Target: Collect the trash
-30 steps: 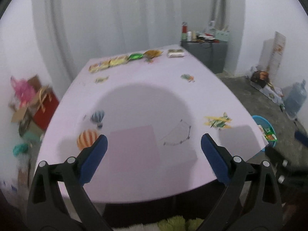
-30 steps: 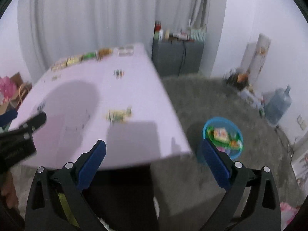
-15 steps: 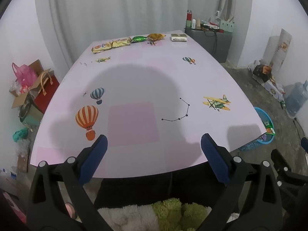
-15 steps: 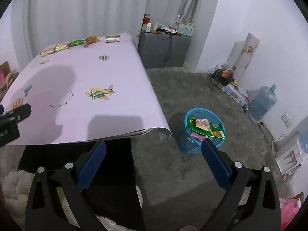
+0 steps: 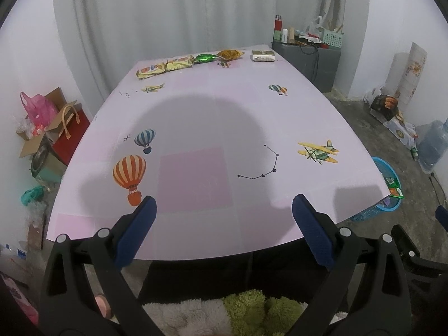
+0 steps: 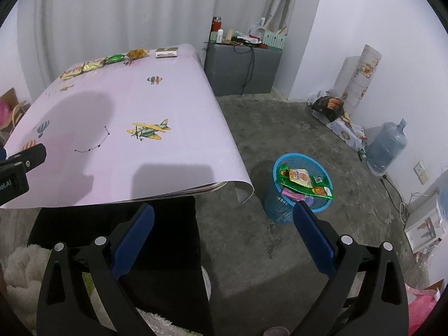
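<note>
A pink worktop (image 5: pixel 212 106) printed with balloons and aeroplanes fills the left wrist view. On the floor off its near right corner stands a blue basket (image 6: pixel 282 210), holding several wrappers heaped to its rim. The left gripper (image 5: pixel 224 224) hangs over the worktop's near edge, jaws wide apart and holding nothing. The right gripper (image 6: pixel 224 226) hangs over the floor off that same near right corner, jaws likewise wide apart and bare, the basket just beyond its right finger. Along the worktop's far edge lies a row of trash: two yellow snack packets (image 5: pixel 165 66), a green wrapper (image 5: pixel 205 57), an orange-brown packet (image 5: pixel 230 54) and a small flat box (image 5: pixel 263 55).
</note>
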Demonstrator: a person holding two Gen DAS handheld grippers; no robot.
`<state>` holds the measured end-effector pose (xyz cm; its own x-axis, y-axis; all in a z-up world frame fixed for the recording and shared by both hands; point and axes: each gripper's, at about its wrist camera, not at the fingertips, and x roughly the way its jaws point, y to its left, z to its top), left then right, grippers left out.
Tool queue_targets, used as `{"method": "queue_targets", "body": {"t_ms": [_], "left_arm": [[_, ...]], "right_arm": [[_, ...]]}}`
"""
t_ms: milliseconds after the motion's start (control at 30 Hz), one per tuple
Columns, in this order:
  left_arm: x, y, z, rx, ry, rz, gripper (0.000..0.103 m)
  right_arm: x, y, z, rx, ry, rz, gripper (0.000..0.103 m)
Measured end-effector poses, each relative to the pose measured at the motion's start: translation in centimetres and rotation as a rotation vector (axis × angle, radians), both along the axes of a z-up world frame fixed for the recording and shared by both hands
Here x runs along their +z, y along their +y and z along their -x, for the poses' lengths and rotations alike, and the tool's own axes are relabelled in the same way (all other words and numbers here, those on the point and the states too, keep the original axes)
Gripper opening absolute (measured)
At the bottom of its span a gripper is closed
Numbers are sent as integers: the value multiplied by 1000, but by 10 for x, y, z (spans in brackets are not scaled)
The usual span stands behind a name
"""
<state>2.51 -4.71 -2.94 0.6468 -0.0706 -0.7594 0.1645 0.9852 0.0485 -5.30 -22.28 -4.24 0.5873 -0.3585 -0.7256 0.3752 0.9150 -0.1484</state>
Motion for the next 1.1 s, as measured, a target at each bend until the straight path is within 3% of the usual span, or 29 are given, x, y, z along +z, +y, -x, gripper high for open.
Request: {"method": "queue_targets", "body": {"t_ms": [1100], "left_arm": [[-3,-10,5,-11,22,-27,93]], "right_arm": [[3,-12,4,-37,-16,-17,96]]}}
